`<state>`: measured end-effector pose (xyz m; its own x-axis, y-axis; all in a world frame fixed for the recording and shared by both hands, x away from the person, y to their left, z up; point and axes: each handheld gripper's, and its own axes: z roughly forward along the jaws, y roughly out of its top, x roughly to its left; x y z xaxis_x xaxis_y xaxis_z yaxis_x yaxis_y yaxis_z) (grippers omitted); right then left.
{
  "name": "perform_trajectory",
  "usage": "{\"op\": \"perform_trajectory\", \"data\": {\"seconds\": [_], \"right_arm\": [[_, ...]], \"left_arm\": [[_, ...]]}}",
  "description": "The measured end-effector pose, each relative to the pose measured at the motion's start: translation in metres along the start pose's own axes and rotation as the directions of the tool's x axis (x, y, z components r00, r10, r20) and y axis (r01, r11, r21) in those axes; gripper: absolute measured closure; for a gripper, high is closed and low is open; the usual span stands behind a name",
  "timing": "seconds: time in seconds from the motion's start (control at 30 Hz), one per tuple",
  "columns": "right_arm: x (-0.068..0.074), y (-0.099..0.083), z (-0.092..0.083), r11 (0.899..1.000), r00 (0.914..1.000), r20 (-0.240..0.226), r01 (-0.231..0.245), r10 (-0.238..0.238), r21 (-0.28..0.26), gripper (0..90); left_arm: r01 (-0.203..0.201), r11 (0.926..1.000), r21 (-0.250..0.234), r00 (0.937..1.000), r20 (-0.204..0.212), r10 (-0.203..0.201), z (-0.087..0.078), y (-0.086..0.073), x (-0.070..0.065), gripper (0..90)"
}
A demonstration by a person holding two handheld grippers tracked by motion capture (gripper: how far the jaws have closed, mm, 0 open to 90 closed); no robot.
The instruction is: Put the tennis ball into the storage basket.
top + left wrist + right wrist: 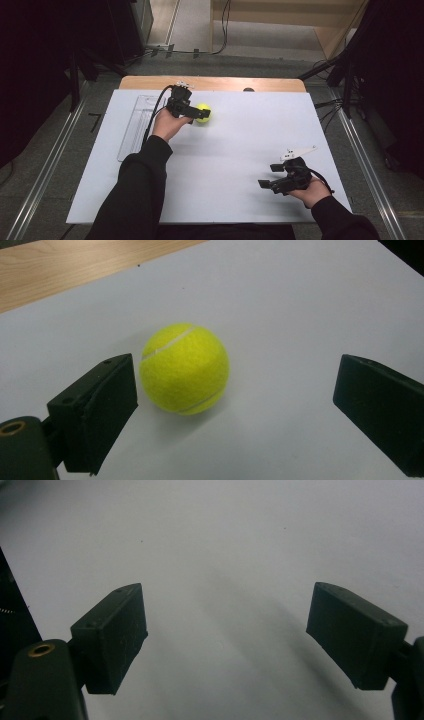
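Resting on the white desk point(235, 150) toward its far side, the tennis ball point(184, 368) sits between the spread jaws of the left tool point(235, 405), ready for grasping; the right tool point(274, 176) waits open, near right.

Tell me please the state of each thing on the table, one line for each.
Tennis ball: resting on the white table, between the open jaws, not gripped.
Left gripper: open, around the ball.
Right gripper: open, holding nothing.
Clear tray: lying flat at the left, looks empty.
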<state>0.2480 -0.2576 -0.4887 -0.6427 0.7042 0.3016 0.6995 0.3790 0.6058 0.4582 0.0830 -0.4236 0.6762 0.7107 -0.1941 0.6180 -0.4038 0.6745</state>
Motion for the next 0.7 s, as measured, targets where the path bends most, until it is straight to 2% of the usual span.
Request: {"op": "perform_trajectory", "data": {"seconds": [0.23, 0.33, 0.7], "right_arm": [[-0.001, 0.0, 0.0, 1.0, 1.0, -0.007, 0.002, -0.002, -0.004, 14.2], [-0.003, -0.001, -0.001, 1.0, 1.0, -0.007, -0.001, 0.0, -0.006, 14.2], [-0.004, -0.001, -0.001, 1.0, 0.9999, -0.016, 0.003, -0.003, -0.005, 14.2]], "left_arm": [[0.009, 0.9999, 0.005, 0.9999, -0.014, -0.009, 0.01, 0.003, 0.004, 4.2], [0.027, 0.9996, -0.001, 0.9995, -0.017, -0.027, 0.016, 0.005, 0.008, 4.2], [0.017, 0.9996, 0.02, 0.9991, -0.039, -0.016, 0.032, 0.018, 0.007, 4.2]]}}
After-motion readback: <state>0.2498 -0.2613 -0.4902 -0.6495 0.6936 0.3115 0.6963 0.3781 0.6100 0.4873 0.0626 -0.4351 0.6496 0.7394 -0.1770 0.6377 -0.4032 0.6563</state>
